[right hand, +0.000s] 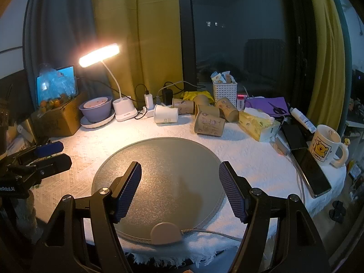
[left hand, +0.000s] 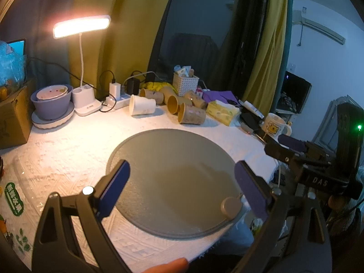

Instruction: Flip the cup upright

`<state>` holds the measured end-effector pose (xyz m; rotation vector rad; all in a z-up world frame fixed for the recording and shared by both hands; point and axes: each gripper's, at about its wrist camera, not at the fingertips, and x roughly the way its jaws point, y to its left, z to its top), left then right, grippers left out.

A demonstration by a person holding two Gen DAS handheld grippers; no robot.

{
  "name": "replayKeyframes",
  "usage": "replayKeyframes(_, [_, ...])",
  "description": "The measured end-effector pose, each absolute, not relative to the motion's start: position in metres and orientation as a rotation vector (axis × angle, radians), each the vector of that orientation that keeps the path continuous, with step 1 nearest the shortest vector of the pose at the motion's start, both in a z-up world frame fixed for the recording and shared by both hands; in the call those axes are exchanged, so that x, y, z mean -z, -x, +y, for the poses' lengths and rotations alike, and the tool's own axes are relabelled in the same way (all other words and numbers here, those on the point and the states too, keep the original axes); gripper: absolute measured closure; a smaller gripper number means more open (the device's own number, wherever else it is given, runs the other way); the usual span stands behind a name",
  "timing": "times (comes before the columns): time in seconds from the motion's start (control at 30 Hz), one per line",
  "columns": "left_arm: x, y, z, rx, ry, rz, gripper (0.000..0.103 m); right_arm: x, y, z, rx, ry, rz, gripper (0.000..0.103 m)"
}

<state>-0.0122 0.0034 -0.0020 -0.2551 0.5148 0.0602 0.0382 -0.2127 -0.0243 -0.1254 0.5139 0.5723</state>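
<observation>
Left wrist view: the left tool (left hand: 182,179) hangs over a round grey mat (left hand: 173,182) on the white-clothed bench (left hand: 68,150), its two blue-padded fingers (left hand: 115,187) spread wide with nothing between them. At the far edge of the bench lies a cluster of paper cups on their sides — a white paper cup (left hand: 142,105) with its mouth to the left, and just right of it several brown paper cups (left hand: 191,113) tumbled together. Behind them stand a lit desk lamp (left hand: 82,26), a white lattice basket (left hand: 185,84) and a yellow tissue pack (left hand: 223,112); a purple bowl (left hand: 51,101) sits to the left. The right tool (left hand: 289,147) shows at the right edge, over the bench's rim near a cartoon mug (left hand: 274,125); how far apart its fingers are I cannot tell from here. Right wrist view: the right tool (right hand: 180,188) is also spread wide and empty above the grey mat (right hand: 159,170). The white paper cup (right hand: 165,113) lies on its side near the lamp base, well apart from both tools, with the brown paper cups (right hand: 209,122) beside it. The left tool (right hand: 49,157) appears at the left edge with its fingers apart — nothing held. The cartoon mug (right hand: 327,147) stands upright at the right, beside a dark phone (right hand: 311,170).
</observation>
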Motion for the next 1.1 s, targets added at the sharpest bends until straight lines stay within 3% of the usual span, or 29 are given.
replayKeyframes(1.1, [0.002,-0.005,0.0,-0.064,0.215,0.529,0.009,0.021,-0.046,-0.217,-0.582,0.096,0.525,0.029])
